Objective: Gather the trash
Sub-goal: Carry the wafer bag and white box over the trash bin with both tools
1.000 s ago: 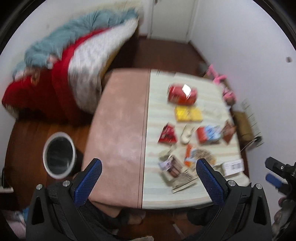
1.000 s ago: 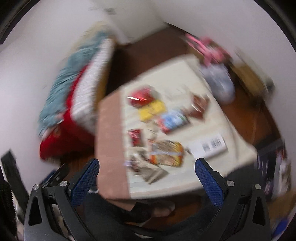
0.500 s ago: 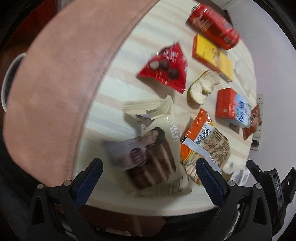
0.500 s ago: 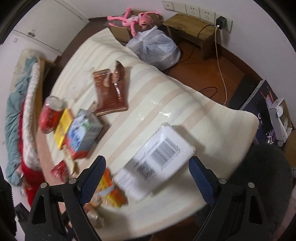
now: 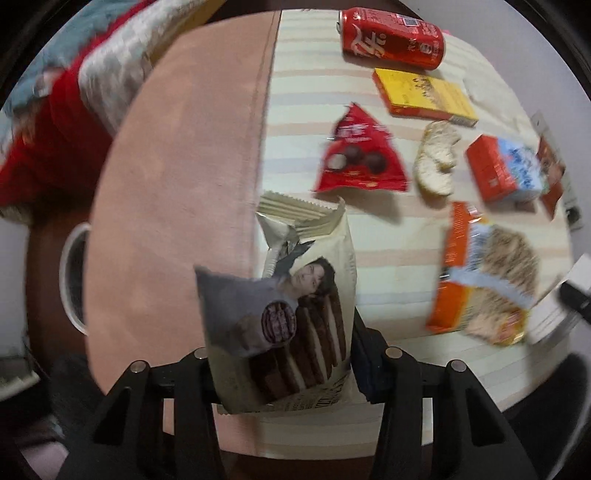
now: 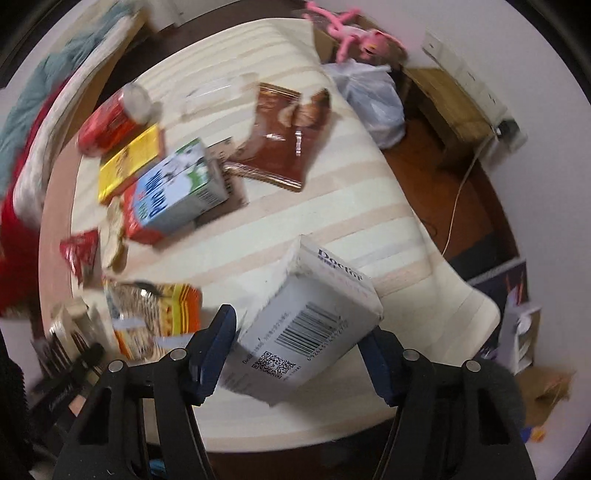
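In the left wrist view my left gripper [image 5: 280,369] is shut on a cream biscuit wrapper [image 5: 295,302] with chocolate wafers printed on it, near the table's front edge. In the right wrist view my right gripper [image 6: 299,350] is shut on a white box with a barcode [image 6: 310,328], tilted above the striped cloth. Other trash lies on the table: a red can [image 5: 391,37], a yellow box [image 5: 421,92], a red triangular wrapper [image 5: 358,155], a bread piece [image 5: 436,162], a milk carton [image 6: 173,192], an orange snack bag [image 5: 480,273] and a brown wrapper [image 6: 284,140].
A white-rimmed bin [image 5: 74,273] stands on the floor left of the table. The table's left part has a pink cloth [image 5: 177,184]. Folded blankets [image 5: 74,92] lie at the far left. A plastic bag [image 6: 373,99], a pink toy [image 6: 351,33] and a power strip [image 6: 476,85] are beyond the table.
Both grippers came down to the table from above and closed. The left took hold of the biscuit wrapper; the right took hold of the white barcode box and tipped it up.
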